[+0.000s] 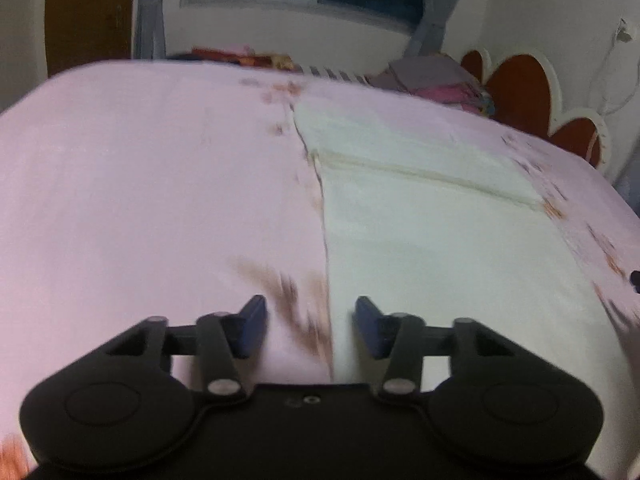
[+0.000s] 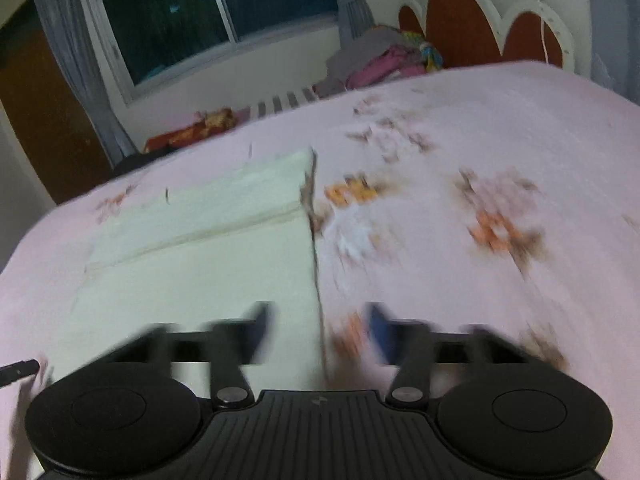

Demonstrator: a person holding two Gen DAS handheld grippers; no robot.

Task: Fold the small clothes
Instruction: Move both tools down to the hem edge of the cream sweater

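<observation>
A pale cream garment [image 1: 432, 224] lies flat on a pink flowered bed sheet [image 1: 140, 184], with a folded layer across its far part. My left gripper [image 1: 311, 326] is open and empty, low over the garment's left edge near its front corner. In the right wrist view the same garment [image 2: 208, 264] lies to the left, and my right gripper [image 2: 316, 334] is open and empty, straddling the garment's right edge. Both views are motion-blurred.
A pile of grey and pink clothes [image 2: 376, 62] sits at the far bed corner by the red and white headboard [image 2: 460, 24]. A window [image 2: 192, 12] with grey curtains is behind. A wooden door [image 1: 88, 12] stands far left.
</observation>
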